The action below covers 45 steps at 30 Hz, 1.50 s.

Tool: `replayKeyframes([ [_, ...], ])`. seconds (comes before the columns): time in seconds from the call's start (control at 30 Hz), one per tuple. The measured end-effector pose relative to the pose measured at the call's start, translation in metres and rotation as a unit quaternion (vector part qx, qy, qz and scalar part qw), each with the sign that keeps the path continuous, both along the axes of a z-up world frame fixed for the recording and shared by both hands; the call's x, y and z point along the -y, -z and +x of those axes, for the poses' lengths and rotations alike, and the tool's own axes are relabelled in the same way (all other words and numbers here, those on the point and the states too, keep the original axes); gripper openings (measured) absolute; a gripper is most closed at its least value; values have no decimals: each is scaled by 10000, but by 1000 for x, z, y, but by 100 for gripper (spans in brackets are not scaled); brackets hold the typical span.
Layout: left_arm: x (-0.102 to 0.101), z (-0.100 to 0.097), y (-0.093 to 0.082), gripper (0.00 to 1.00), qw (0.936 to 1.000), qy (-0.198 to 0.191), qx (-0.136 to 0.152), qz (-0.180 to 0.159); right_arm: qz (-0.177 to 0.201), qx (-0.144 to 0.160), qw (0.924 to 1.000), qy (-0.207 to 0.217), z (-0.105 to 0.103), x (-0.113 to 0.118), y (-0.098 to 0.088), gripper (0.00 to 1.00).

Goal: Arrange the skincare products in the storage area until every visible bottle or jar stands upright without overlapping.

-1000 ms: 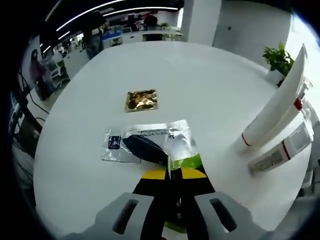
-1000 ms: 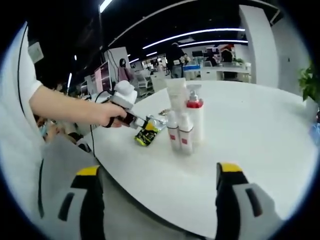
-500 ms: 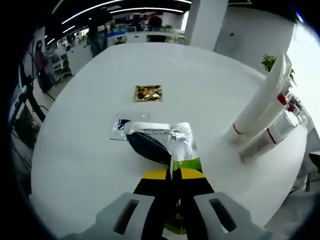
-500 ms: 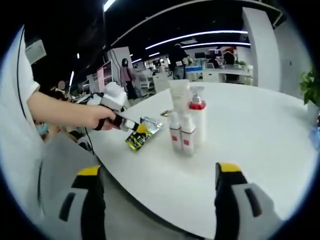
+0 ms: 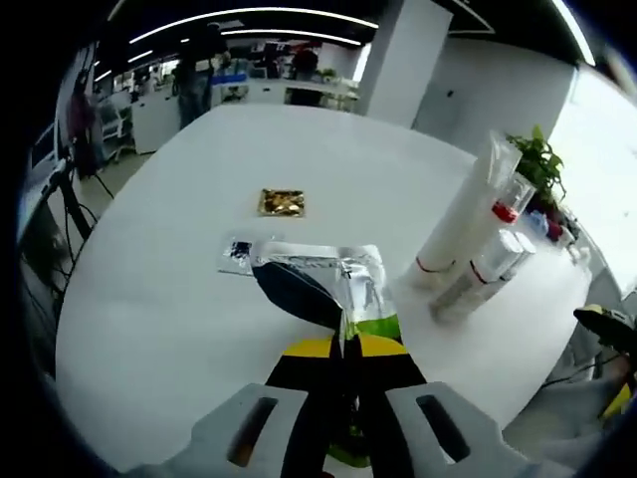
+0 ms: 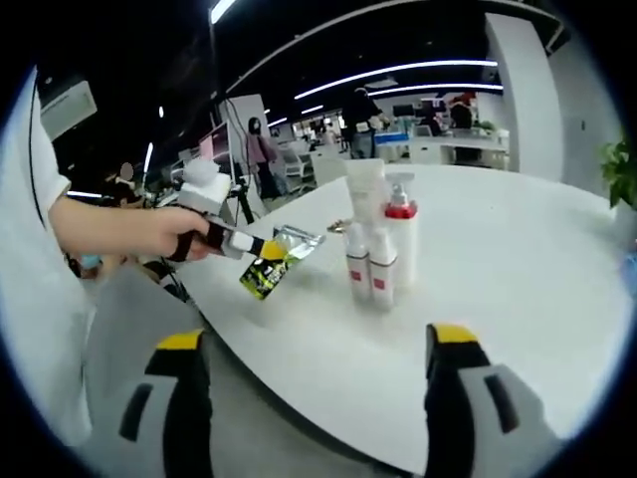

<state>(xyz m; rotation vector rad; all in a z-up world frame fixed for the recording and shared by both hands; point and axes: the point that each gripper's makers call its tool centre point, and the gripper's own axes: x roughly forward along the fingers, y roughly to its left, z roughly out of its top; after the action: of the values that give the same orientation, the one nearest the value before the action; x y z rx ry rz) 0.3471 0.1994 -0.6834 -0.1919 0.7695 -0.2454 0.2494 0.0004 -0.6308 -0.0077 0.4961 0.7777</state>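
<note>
1. A silver sachet (image 5: 328, 289) with a dark panel and green lower edge is held clamped between the closed jaws of the left gripper (image 5: 343, 373), lifted above the white table (image 5: 179, 299). In the right gripper view the same sachet (image 6: 271, 261) is seen hanging off the table's near edge, gripped at one end by the left gripper (image 6: 239, 242), which is carried by a person's hand (image 6: 164, 231).
2. A cluster of skincare products is noted standing upright near the middle of the table: a tall white tube (image 6: 366, 194), a pump bottle with a red collar (image 6: 403, 239), and two small bottles with red labels (image 6: 368, 274) in front, all close together or touching.
3. In the left gripper view the same cluster (image 5: 468, 239) is seen to the right of the sachet, apart from it.
4. Two flat sachets are seen lying on the table beyond the held one: a small silver one (image 5: 237, 252) and a gold one (image 5: 282, 202), apart from each other.
5. The right gripper (image 6: 314, 398) is held with its jaws wide apart, nothing between them, short of the table edge.
6. A potted plant (image 5: 537, 164) is seen behind the bottles.
</note>
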Motion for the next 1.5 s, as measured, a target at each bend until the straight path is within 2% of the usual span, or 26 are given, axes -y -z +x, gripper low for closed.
replayKeyframes([
  [0.3, 6, -15, -18, 2, 9996, 53, 205, -179, 5, 2, 9999, -127, -3, -4, -2, 87],
  [0.63, 19, -30, -38, 2, 9980, 315, 392, -374, 432, -147, 9990, -9, -1, -7, -14, 84],
  [0.83, 36, -43, -53, 2, 9952, 663, 562, -441, 873, -128, 9961, 29, 11, -16, -34, 82],
  [0.97, 48, -49, -60, 2, 9925, 880, 650, -549, 1187, -114, 9929, 36, 22, -25, -46, 79],
  [1.07, 56, -54, -67, 2, 9902, 1031, 708, -625, 1564, -177, 9875, 37, 27, -34, -55, 75],
  [1.2, 65, -61, -75, 2, 9876, 1199, 769, -663, 1731, -260, 9846, -4, 30, -40, -57, 69],
  [1.37, 76, -68, -87, 2, 9836, 1404, 942, -623, 1985, -395, 9793, 1, 33, -44, -58, 65],
  [1.5, 83, -72, -95, 2, 9793, 1610, 1136, -465, 2336, -509, 9710, 87, 37, -45, -63, 62],
])
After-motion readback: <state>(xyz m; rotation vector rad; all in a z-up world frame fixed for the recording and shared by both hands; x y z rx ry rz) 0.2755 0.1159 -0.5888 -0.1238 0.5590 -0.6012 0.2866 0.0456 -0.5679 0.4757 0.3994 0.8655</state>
